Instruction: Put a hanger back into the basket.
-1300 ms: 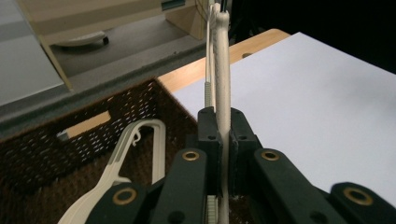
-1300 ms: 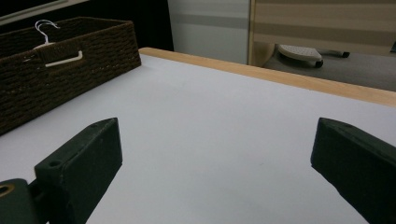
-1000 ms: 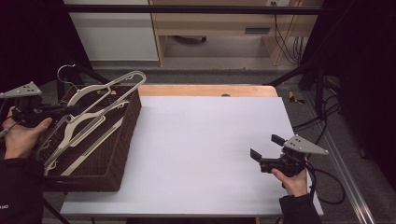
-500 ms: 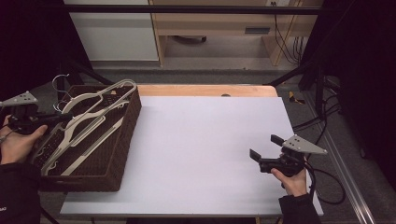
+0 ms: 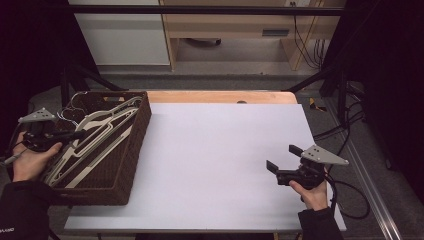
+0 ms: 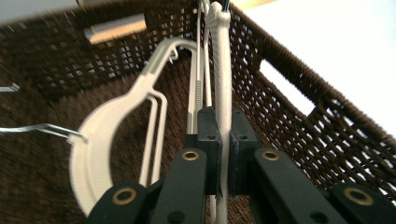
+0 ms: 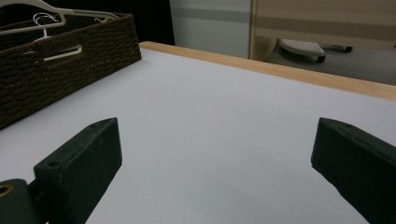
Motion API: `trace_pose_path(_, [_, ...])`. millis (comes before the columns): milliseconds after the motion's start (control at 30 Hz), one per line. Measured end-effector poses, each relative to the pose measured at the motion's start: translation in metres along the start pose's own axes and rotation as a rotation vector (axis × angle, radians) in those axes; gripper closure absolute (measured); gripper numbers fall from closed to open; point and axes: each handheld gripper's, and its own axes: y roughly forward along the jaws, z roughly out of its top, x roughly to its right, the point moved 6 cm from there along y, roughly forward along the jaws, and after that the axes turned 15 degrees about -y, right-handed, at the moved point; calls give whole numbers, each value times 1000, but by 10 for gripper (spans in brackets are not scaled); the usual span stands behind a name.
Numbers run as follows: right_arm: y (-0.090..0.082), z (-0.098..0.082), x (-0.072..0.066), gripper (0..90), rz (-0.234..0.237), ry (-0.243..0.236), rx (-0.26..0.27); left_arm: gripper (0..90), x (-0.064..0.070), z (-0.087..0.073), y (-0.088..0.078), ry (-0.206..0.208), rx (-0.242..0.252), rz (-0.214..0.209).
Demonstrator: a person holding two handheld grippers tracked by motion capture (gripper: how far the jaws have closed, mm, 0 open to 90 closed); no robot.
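Note:
A dark wicker basket (image 5: 132, 150) at the table's left holds several cream plastic hangers (image 5: 100, 137). My left gripper (image 5: 75, 135) reaches into it from the left, shut on the thin edge of one cream hanger (image 6: 222, 70), which runs up between the pads in the left gripper view (image 6: 223, 154). Another hanger (image 6: 107, 140) with a metal hook lies on the basket floor below. My right gripper (image 5: 282, 160) rests on the white table near the front right, jaws wide apart and nothing between them (image 7: 215, 163).
The white table top (image 5: 215, 150) has a wooden strip (image 5: 220, 96) along its far edge. In the right gripper view the basket (image 7: 56, 65) sits far left. Cables (image 5: 350, 125) trail off the table's right side.
My left gripper has come down with the hanger, which now lies lower in the basket instead of sticking up above its rim. The right gripper has stayed put.

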Motion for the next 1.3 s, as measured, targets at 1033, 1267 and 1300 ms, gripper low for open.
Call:
trace_pose_path(1033, [4,-1,-2,25,5,0,-9,555,-28,-21,-2,-200,66,220])
trace_pose_path(1267, [4,-1,-3,25,5,-1,-9,419,5,-9,-21,-178,219,129])
trace_pose_path(1300, [4,-1,-3,24,6,-1,-9,403,21,-8,-23,-156,244,84])
